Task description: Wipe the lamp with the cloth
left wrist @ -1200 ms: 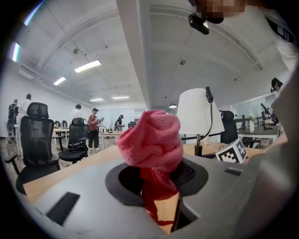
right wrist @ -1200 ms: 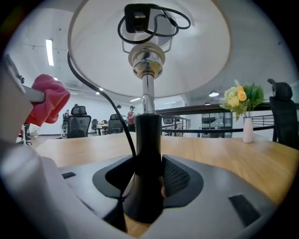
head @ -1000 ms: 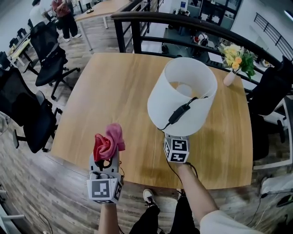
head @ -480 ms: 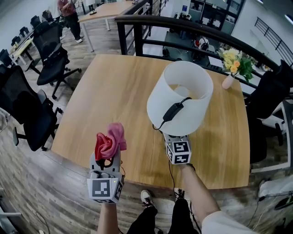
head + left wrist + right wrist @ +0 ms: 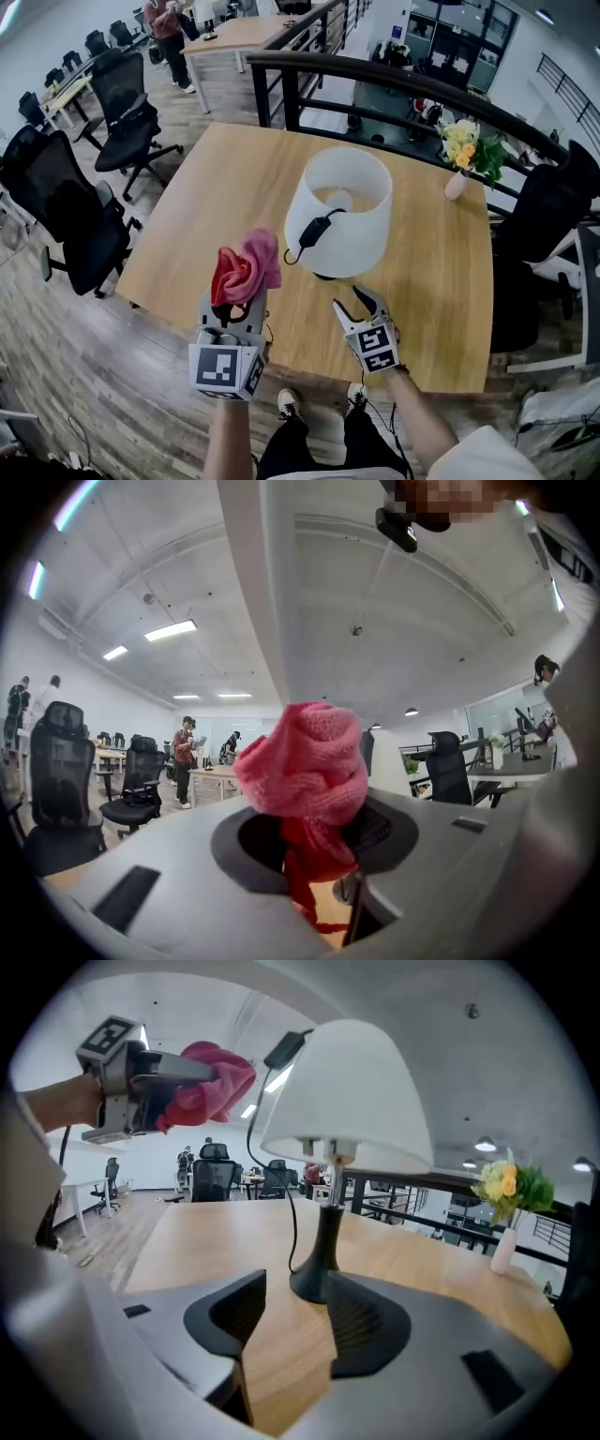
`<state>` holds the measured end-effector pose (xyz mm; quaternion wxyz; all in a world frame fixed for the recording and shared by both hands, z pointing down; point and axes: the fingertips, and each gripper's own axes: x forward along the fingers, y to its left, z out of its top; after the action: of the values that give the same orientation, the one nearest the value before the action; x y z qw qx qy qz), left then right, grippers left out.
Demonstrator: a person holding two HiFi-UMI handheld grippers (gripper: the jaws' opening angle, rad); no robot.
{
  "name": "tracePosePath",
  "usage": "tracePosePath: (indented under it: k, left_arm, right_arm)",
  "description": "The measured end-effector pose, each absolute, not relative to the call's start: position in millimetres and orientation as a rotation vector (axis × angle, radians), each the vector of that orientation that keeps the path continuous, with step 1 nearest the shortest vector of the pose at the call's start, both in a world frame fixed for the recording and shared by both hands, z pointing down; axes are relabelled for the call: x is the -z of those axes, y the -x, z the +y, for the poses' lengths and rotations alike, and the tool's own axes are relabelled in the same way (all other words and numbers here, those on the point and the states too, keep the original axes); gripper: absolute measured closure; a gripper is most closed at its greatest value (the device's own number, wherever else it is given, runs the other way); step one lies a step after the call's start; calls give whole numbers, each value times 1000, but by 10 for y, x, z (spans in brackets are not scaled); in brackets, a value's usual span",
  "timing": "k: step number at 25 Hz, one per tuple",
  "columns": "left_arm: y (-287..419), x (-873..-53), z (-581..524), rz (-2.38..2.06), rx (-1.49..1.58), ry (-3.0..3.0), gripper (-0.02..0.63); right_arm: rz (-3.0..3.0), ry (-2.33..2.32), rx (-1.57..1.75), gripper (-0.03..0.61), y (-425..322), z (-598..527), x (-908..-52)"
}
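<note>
The lamp (image 5: 337, 220) stands upright on the pale wooden table (image 5: 216, 187), a bit past the middle. Its white shade opens upward, and a black cord (image 5: 314, 230) with an inline switch hangs down its near side. The left gripper (image 5: 234, 302) is raised on the near-left side of the lamp. Its jaws are clamped on the pink and red cloth (image 5: 246, 272), which bunches up above the tips in a soft knot. The cloth sits close to the left flank of the shade, though I cannot tell that it touches. The right gripper (image 5: 349, 302) is low over the near edge of the table, just in front of the lamp and apart from it, pointing at the black base (image 5: 317, 1279). Its jaws are parted a moderate way and have just been closing a touch, with only bare tabletop between them. At the far right corner of the table a small vase (image 5: 457, 183) holds yellow flowers. Black office chairs (image 5: 131, 112) stand off to the left, and a dark railing (image 5: 375, 75) runs behind the table.
</note>
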<state>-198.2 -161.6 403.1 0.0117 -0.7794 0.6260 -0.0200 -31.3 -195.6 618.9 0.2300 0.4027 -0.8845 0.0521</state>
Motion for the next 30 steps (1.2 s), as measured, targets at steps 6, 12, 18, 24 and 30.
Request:
tracePosePath:
  k: [6,12,18,24,30]
  left_arm:
    - [1404,-3407,-1699,1896,23,2423,446]
    - [950,-3270,-1934,1865,94,2432,446]
    - [747,-3613,-2026,1878,235,2430,446]
    - [659,-4150,-1979,1907,347,2485,446]
    - [663,-4654,-1899,1980,432,2524,446]
  right_arm:
    - [-2448,-1116,-71,436,-275,-1861,-5320]
    - [-2530,-1212,-58,474,-602,-1937,-4379]
    - [-2613,-1240,-14,485,-744,-1945,-3867]
    - [-2615,-1250,-3,485,-901,-1970,-3851]
    - [-2606,-1232,-33,485,-1033,-1996,-3952]
